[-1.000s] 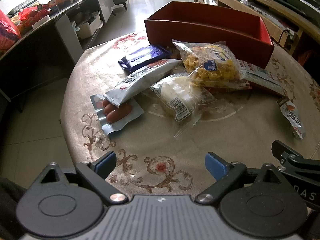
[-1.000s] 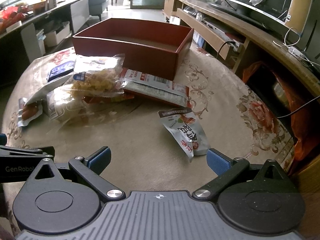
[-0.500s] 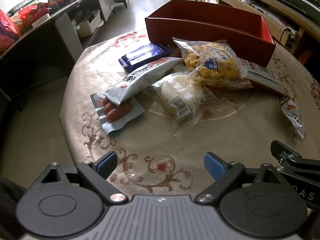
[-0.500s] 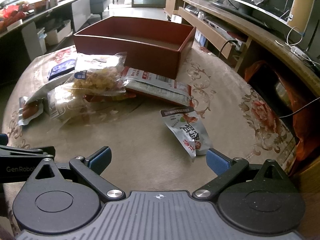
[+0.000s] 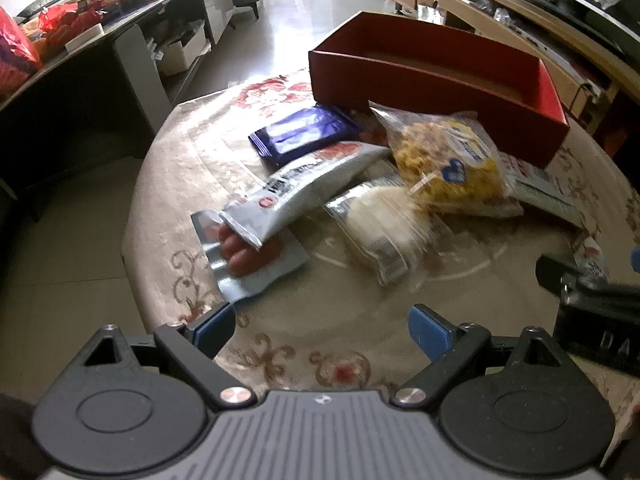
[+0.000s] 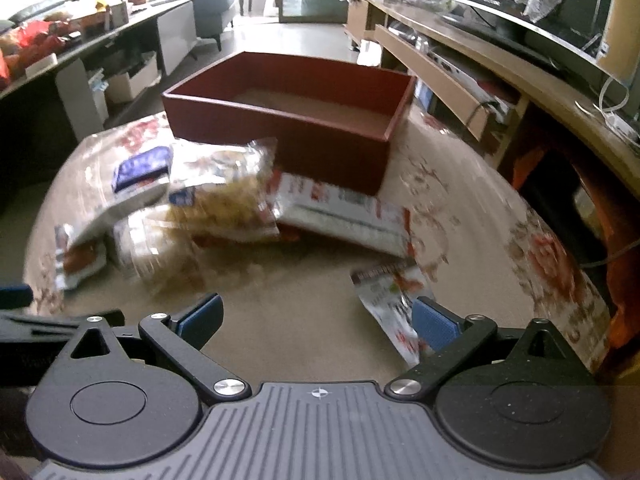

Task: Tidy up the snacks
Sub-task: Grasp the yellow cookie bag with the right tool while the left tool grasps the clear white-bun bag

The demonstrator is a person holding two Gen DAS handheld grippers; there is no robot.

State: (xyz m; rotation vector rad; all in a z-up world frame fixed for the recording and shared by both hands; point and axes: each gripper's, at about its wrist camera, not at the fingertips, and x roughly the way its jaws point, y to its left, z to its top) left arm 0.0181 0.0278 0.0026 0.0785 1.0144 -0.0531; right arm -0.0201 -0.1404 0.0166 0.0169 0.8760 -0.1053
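Observation:
A red open box [image 5: 440,80] [image 6: 288,120] stands at the far side of the round table. Several snack packs lie in front of it: a blue pack [image 5: 304,136], a long silver pack [image 5: 304,192], a sausage pack [image 5: 248,256], a clear white-filled pack [image 5: 384,224], a yellow snack bag [image 5: 448,164] [image 6: 228,196] and a flat white-and-red pack [image 6: 344,216]. A small pouch [image 6: 392,304] lies just ahead of my right gripper [image 6: 316,320], by its right finger. My left gripper [image 5: 324,328] is open and empty, short of the sausage pack. My right gripper is open and empty.
The table [image 5: 320,352] has a beige floral cloth and a rounded edge on the left. A dark counter [image 5: 80,80] stands to the left, a TV bench [image 6: 520,72] to the right. My right gripper's body [image 5: 592,312] shows at the right of the left wrist view.
Both grippers have moved forward toward the snacks; the packs and box look closer. The small pouch now sits beside the right gripper's right finger. Both stay open.

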